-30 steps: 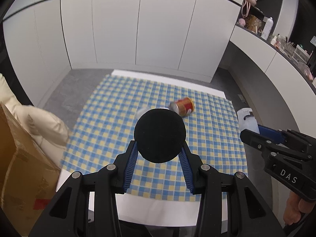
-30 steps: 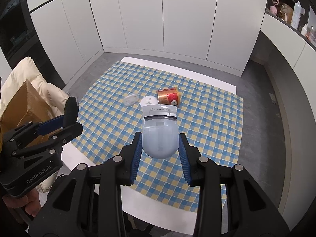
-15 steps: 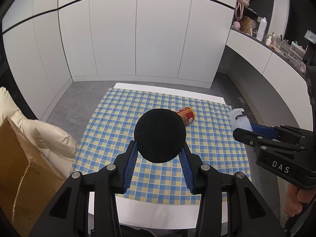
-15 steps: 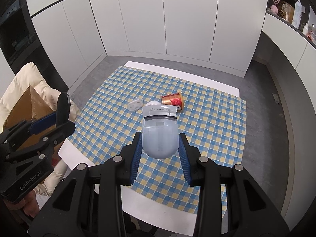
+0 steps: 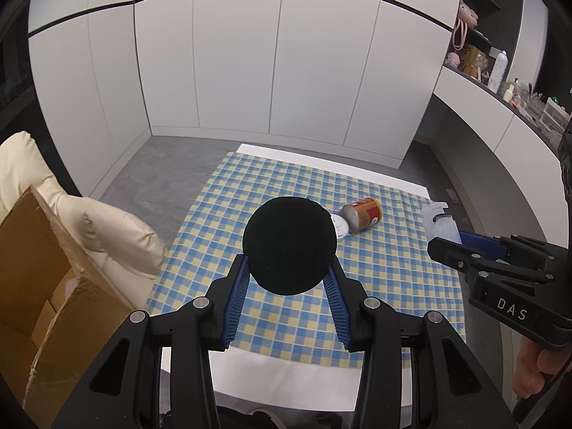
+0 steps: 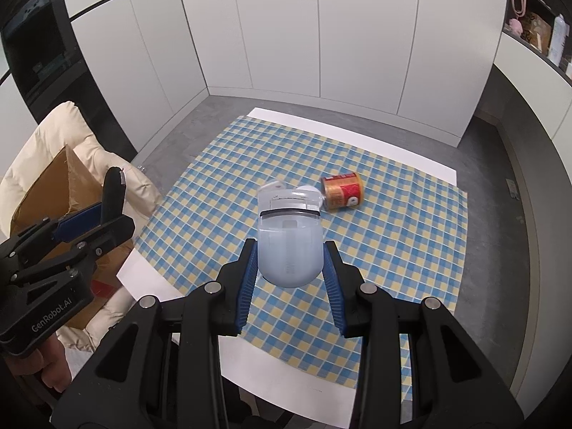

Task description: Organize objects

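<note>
My left gripper is shut on a flat black disc, held above the near part of the blue and yellow checked cloth. From the right wrist view the disc shows edge-on in the left gripper. My right gripper is shut on a pale translucent plastic container, also above the cloth. A red and gold can lies on its side mid-cloth beside a white round lid. A small white piece peeks out behind the container.
An open cardboard box stands at the left on a cream padded seat, beside the white table. White cupboards line the back. A cluttered counter runs along the right.
Both grippers have drifted left with their loads, so the can and lid slid right in both views. More wall now shows in the left wrist view. Neither grip changed.
</note>
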`<state>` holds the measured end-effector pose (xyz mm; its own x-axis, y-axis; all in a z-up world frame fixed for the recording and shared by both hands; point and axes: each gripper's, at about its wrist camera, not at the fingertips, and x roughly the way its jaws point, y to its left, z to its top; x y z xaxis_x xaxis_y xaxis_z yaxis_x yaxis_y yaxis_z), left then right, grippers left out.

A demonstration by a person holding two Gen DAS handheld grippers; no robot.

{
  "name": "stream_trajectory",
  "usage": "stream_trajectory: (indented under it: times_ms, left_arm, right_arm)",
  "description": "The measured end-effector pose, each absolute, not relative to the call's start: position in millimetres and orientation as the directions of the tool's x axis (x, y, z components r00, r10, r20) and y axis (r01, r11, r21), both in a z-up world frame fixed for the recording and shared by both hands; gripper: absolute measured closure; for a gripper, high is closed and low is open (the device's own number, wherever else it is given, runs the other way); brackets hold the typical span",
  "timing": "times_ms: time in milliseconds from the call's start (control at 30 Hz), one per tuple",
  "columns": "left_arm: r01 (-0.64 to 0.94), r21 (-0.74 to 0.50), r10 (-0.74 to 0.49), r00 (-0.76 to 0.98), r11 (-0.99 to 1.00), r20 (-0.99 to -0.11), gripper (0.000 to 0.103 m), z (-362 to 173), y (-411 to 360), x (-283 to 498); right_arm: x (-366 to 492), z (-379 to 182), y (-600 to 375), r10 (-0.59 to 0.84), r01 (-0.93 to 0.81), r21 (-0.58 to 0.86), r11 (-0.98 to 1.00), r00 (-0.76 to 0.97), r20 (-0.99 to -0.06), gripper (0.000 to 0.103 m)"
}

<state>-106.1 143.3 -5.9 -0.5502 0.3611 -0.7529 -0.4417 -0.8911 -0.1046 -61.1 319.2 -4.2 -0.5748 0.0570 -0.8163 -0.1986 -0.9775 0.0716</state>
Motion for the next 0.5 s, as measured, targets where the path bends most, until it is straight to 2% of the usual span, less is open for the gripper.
stream_trajectory:
  times_ms: [500]
  left_arm:
    - [-0.377,-0.097,0.315,-0.576,-0.921,-0.754,0.06,-8.8,99.6,-109.1]
  right_arm:
    - [-83.6,-4.4,277.0,0.011,-0.113,0.067,-0.991,-0.579,-0.815,0.065]
